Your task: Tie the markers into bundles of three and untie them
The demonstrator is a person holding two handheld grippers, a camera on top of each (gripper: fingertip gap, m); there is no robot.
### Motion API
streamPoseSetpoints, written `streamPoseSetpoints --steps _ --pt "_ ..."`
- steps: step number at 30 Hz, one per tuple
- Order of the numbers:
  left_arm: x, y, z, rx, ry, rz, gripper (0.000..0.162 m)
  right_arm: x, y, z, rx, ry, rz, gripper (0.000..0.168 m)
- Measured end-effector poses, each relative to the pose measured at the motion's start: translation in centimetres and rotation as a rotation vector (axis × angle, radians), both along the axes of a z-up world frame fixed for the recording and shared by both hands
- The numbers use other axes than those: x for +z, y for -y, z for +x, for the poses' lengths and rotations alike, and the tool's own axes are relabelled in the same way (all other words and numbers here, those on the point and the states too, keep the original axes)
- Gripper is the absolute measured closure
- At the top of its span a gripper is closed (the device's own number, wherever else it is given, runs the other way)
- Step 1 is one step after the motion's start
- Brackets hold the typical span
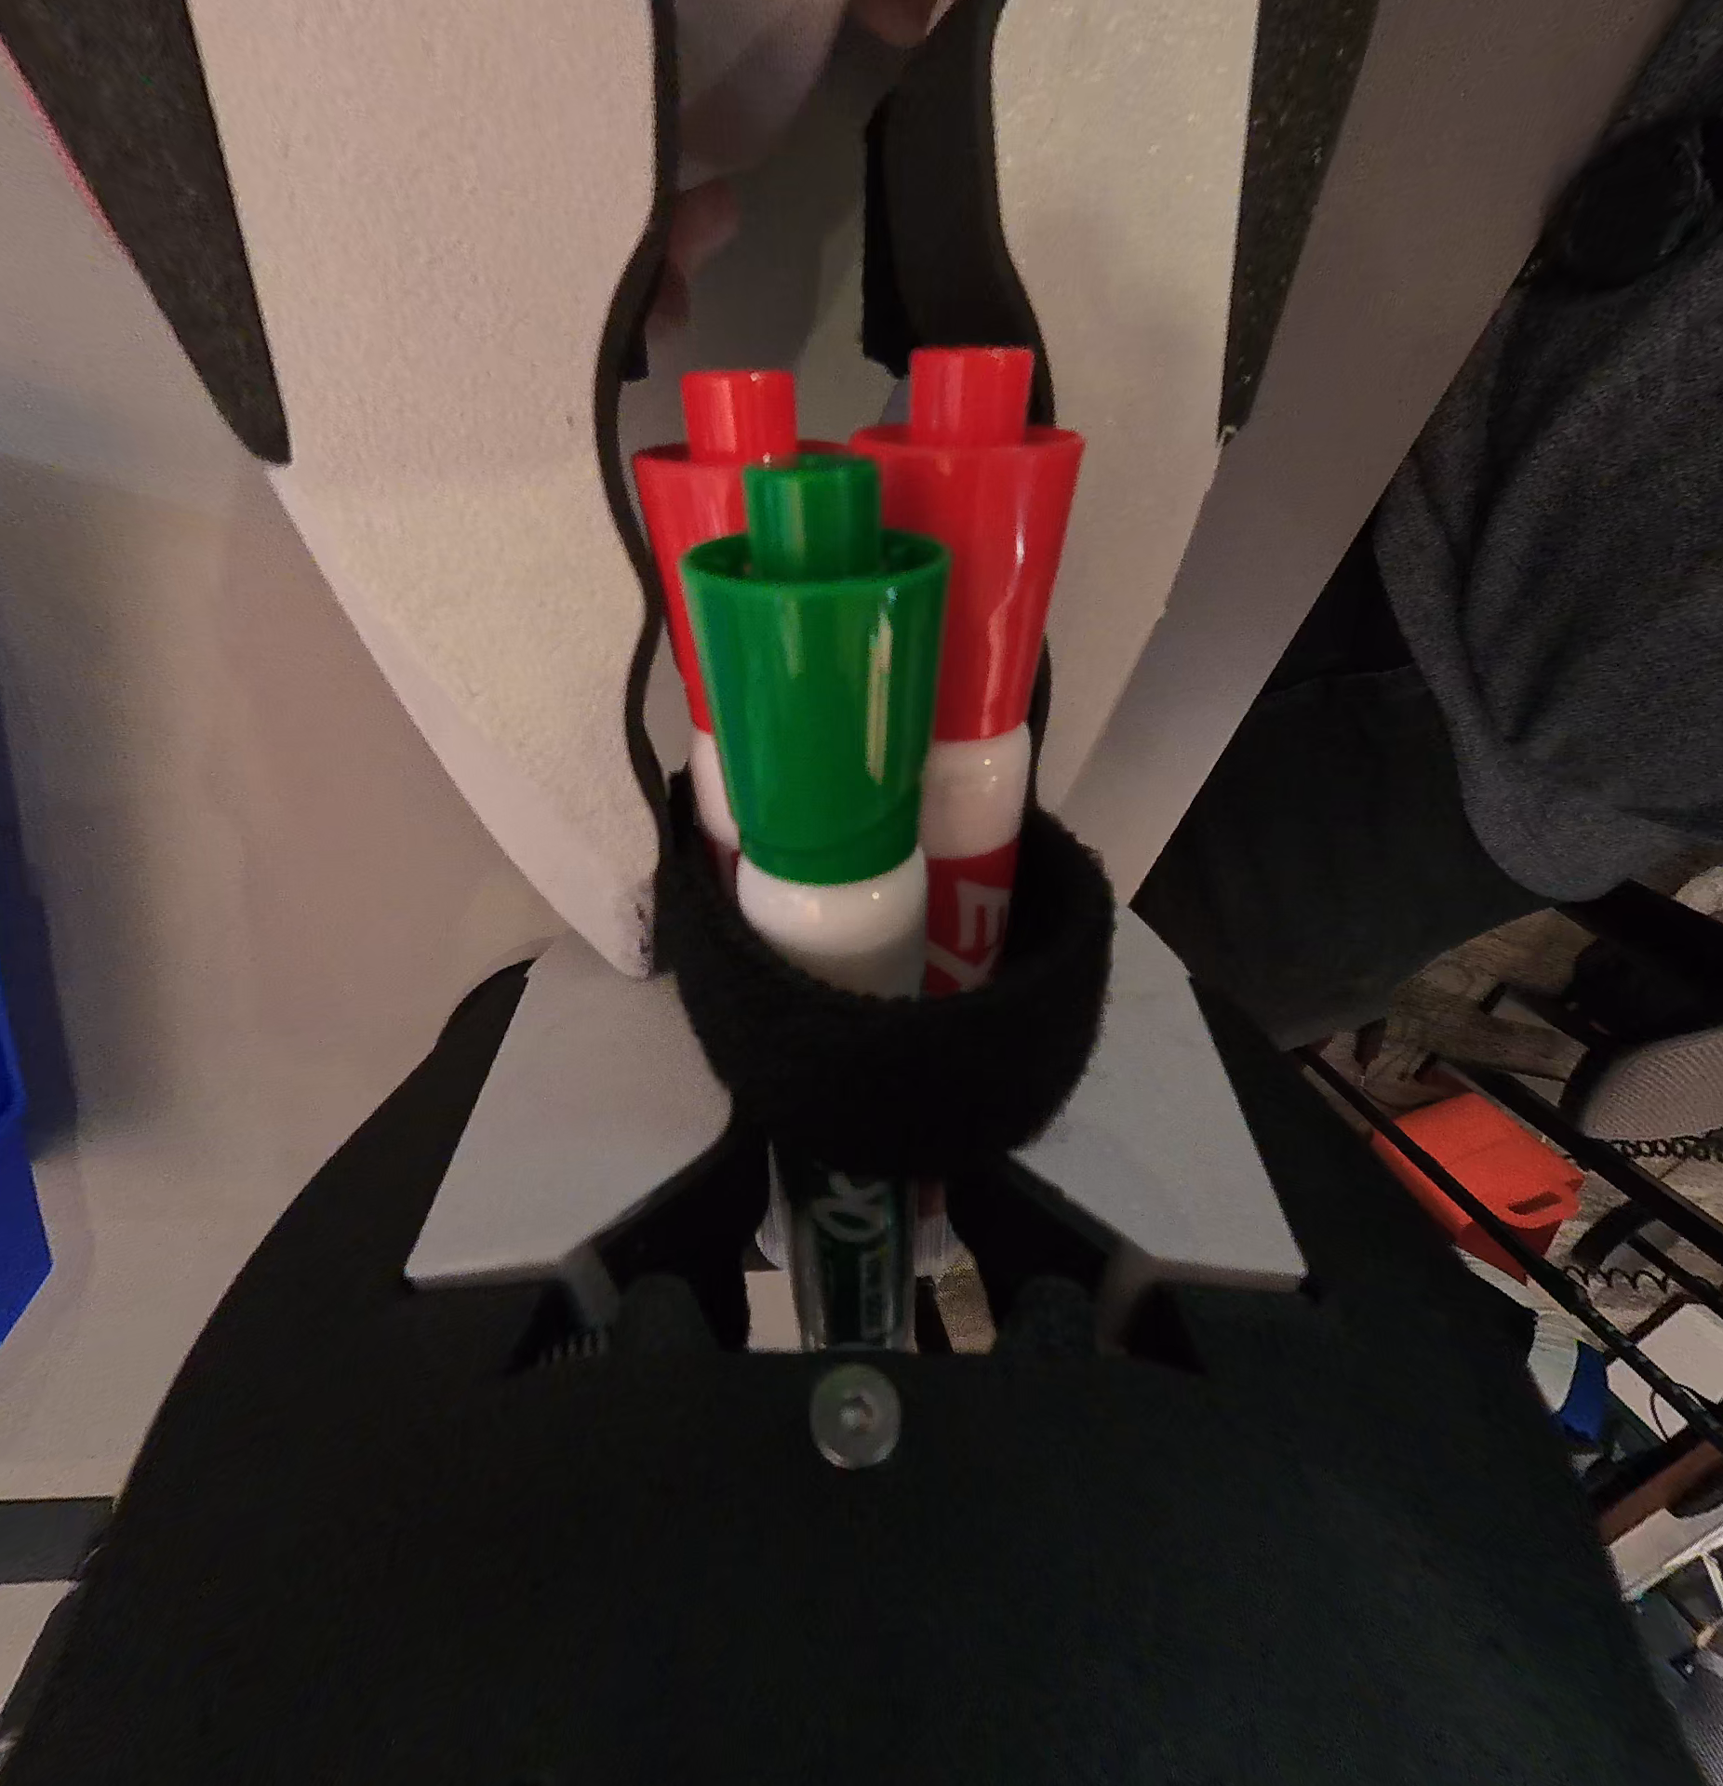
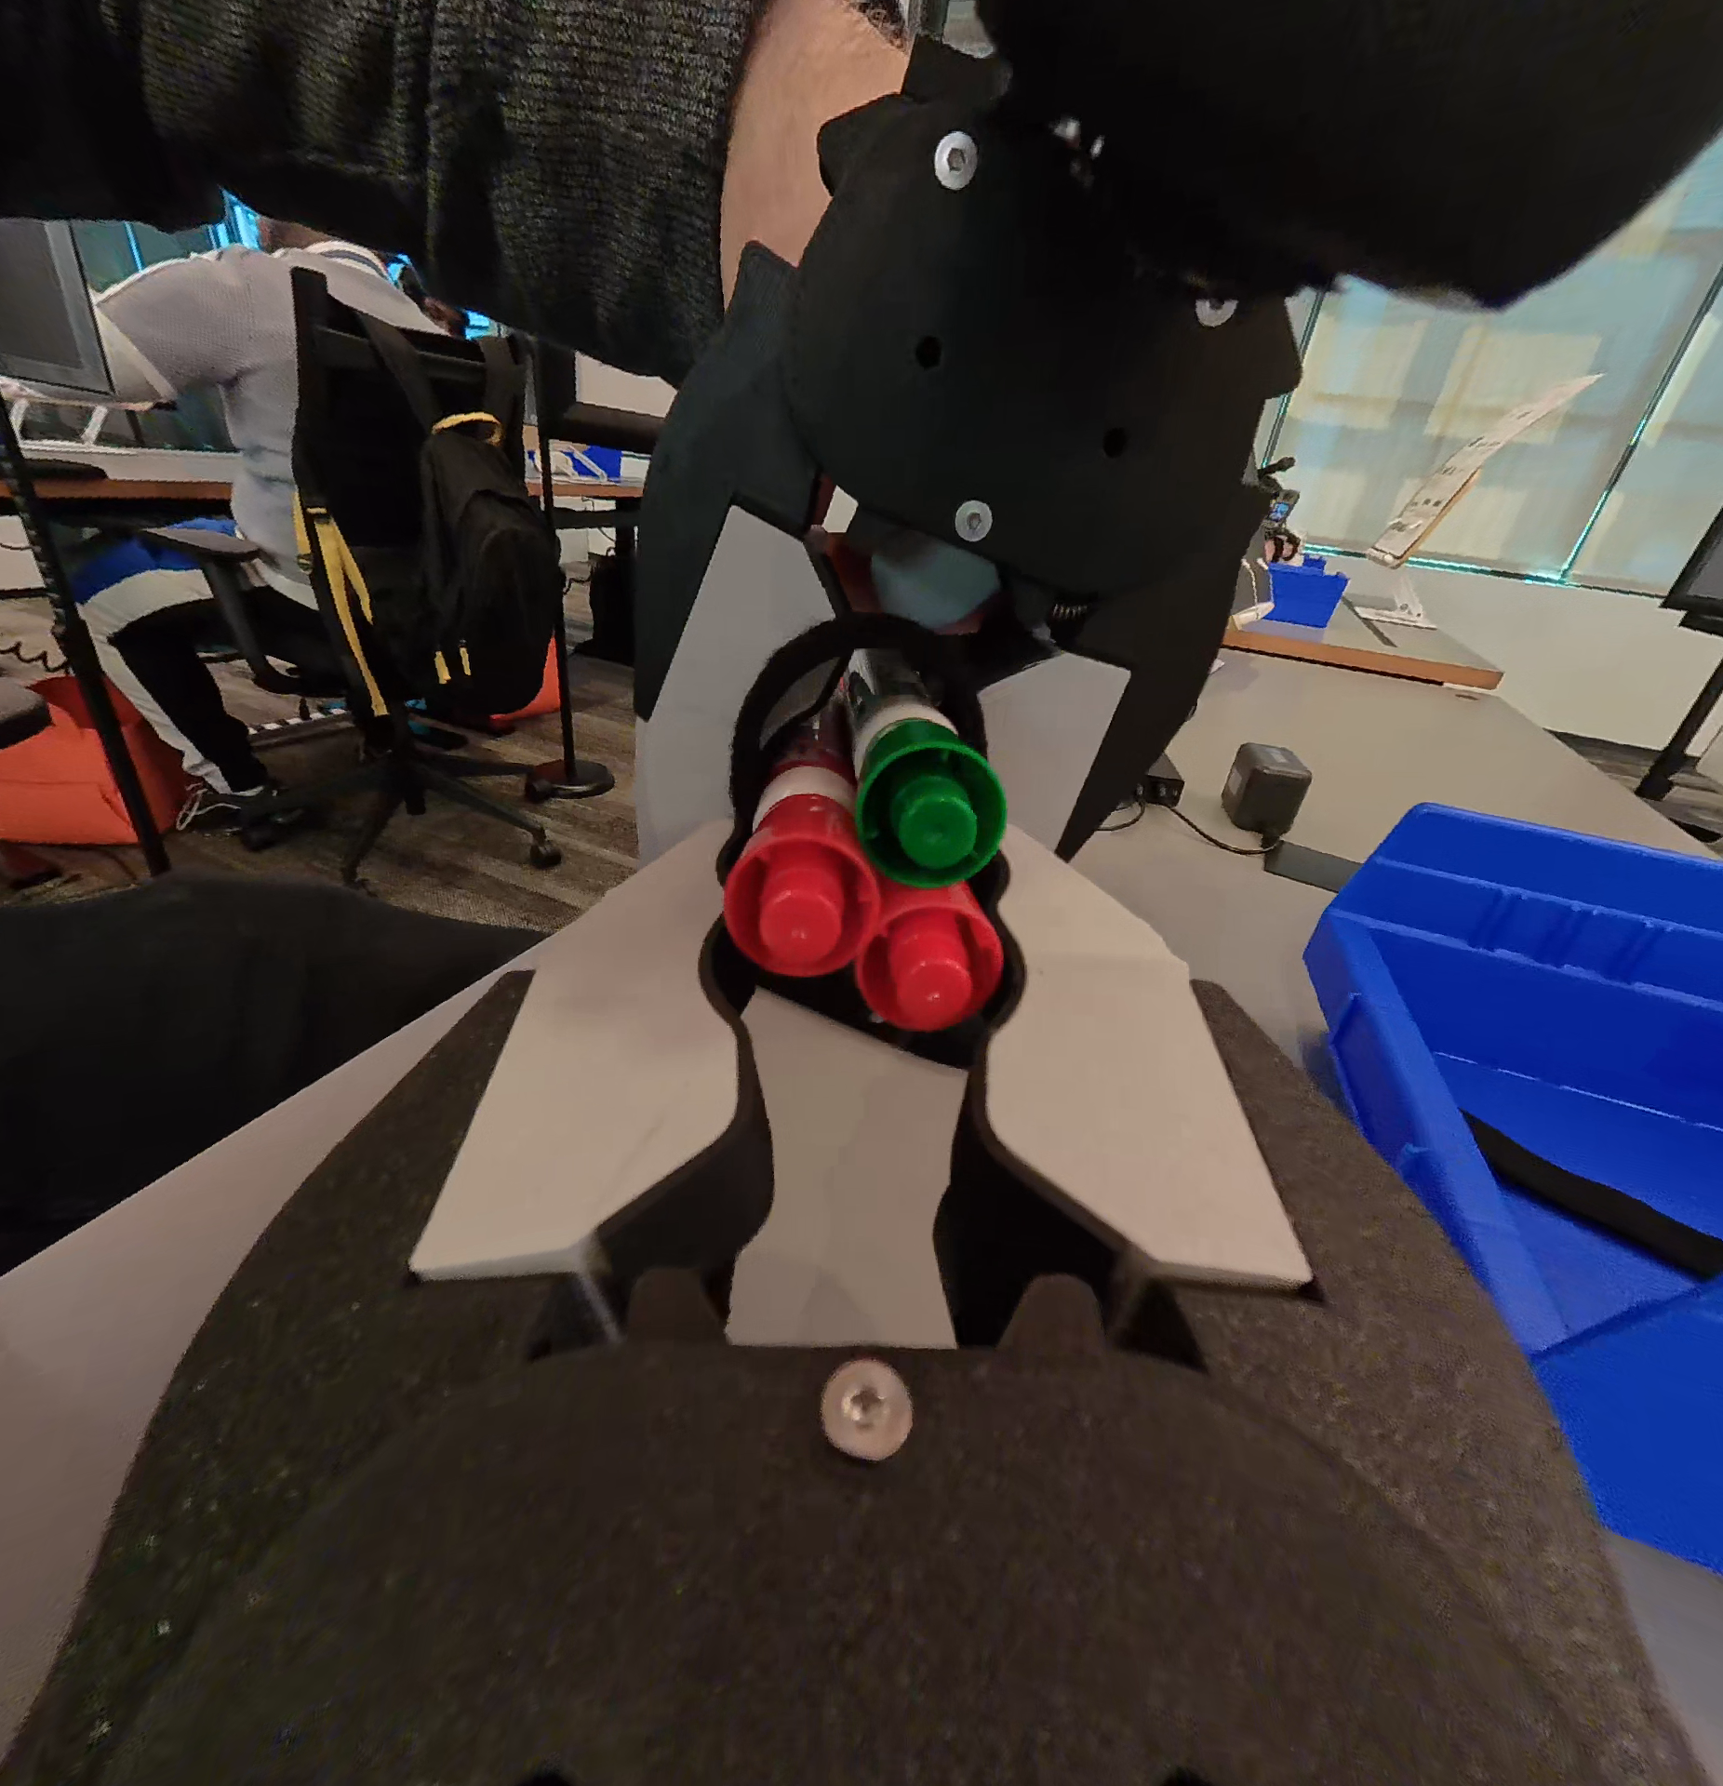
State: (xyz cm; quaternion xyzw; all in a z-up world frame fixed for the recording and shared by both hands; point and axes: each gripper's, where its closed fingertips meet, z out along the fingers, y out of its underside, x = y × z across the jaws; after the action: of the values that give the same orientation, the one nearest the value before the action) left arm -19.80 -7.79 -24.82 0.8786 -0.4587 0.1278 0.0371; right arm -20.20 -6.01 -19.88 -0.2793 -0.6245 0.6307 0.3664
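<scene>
A bundle of three markers, two red-capped (image 1: 974, 580) and one green-capped (image 1: 819, 696), is held in the air. A black band (image 1: 887, 1044) wraps their barrels. My left gripper (image 1: 887, 1111) is shut on the bundle at the band, and the barrels run back into its throat. My right gripper (image 2: 867, 870) comes from the opposite side and is shut on the cap ends (image 2: 800, 908), with its wavy inner edges hugging the caps. In the right wrist view the left gripper (image 2: 896, 734) sits beyond the green cap (image 2: 930, 807).
A blue bin (image 2: 1515, 1015) with a black strap (image 2: 1612, 1208) in it stands on the grey table (image 2: 1370, 773) at the right. A small black cube (image 2: 1264, 788) with a cable sits farther back. A chair with a backpack (image 2: 471, 541) and a seated person are at the far left. My hands' fingertips stand some 4 cm from each other.
</scene>
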Motion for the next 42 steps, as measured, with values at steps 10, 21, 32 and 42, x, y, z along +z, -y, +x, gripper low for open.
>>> streamPoseSetpoints --steps 10,21,32,42 --pt "0.2 -0.2 0.1 0.002 0.014 0.015 0.122 0.0 -0.3 0.0 0.026 0.021 -0.045 0.137" --pt "0.2 -0.6 -0.2 0.029 -0.021 0.050 0.120 -0.1 -0.6 -0.2 0.043 0.103 -0.159 0.146" --pt "0.2 -2.2 -1.4 0.097 -0.108 0.159 0.120 -0.3 -1.2 -0.7 0.121 0.266 -0.526 0.154" --pt "-0.6 -3.5 -2.4 0.170 -0.173 0.201 0.121 -1.2 -2.0 -1.4 0.123 0.370 -0.783 0.166"
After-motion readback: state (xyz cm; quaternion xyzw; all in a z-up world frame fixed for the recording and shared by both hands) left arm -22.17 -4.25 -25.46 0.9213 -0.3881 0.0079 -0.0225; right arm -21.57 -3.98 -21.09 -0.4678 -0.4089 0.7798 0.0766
